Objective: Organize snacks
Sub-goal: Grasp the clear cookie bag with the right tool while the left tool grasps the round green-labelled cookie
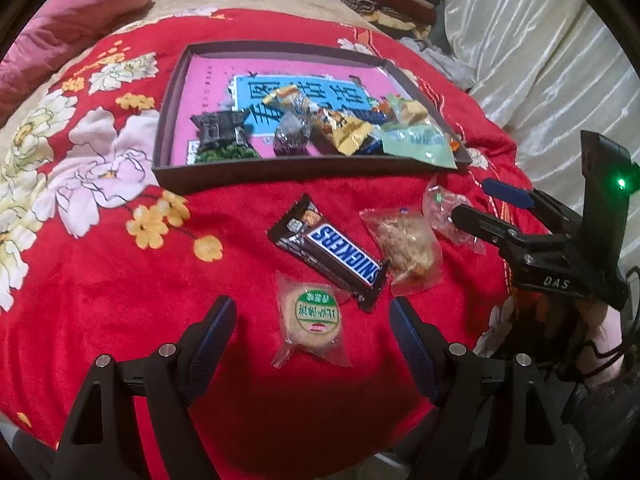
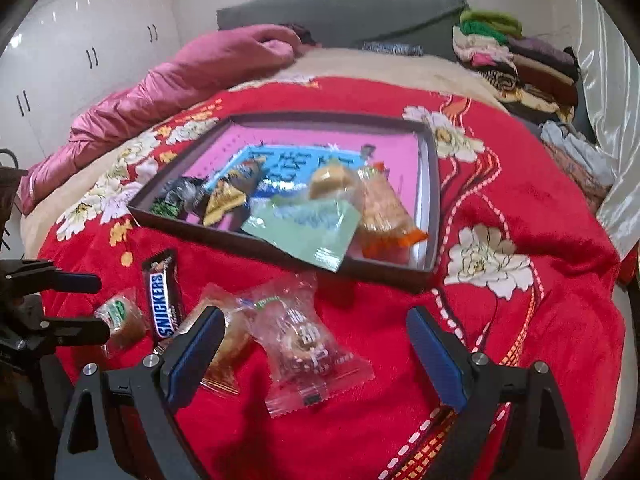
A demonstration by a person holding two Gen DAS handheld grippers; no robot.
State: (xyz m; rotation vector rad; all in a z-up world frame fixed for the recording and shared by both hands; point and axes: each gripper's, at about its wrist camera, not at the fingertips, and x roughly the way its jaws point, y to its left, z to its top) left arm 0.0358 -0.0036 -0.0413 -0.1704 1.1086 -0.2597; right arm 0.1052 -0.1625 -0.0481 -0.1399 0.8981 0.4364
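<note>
A: Currently, your left gripper (image 1: 312,344) has its jaws wide apart, nothing pressed between them; the round green-label cake packet (image 1: 314,322) lies on the red floral blanket (image 1: 100,280) in the gap, touching neither pad.

B: And the right?

A: Your right gripper (image 2: 316,344) also stands wide, holding nothing. A clear-wrapped pastry (image 2: 308,340) lies between its pads, apart from both. Your left pad overlaps a second, clear-wrapped crumbly pastry (image 2: 230,336) in that view; contact I cannot tell.

B: Where are the loose snacks?

A: Four on the blanket, on the near side of the box lid (image 1: 172,120): cake packet, Snickers bar (image 1: 332,250) just beside it and lying diagonally, then the two clear-wrapped pastries toward your right gripper.

B: In the lid?

A: A pale green packet (image 1: 420,140) overhanging the near rim, a yellow packet (image 1: 344,128), a foil-wrapped candy (image 1: 290,134), an orange-ended bar (image 2: 382,208) and others, heaped toward the right end. Left end shows its printed pink bottom.
</note>
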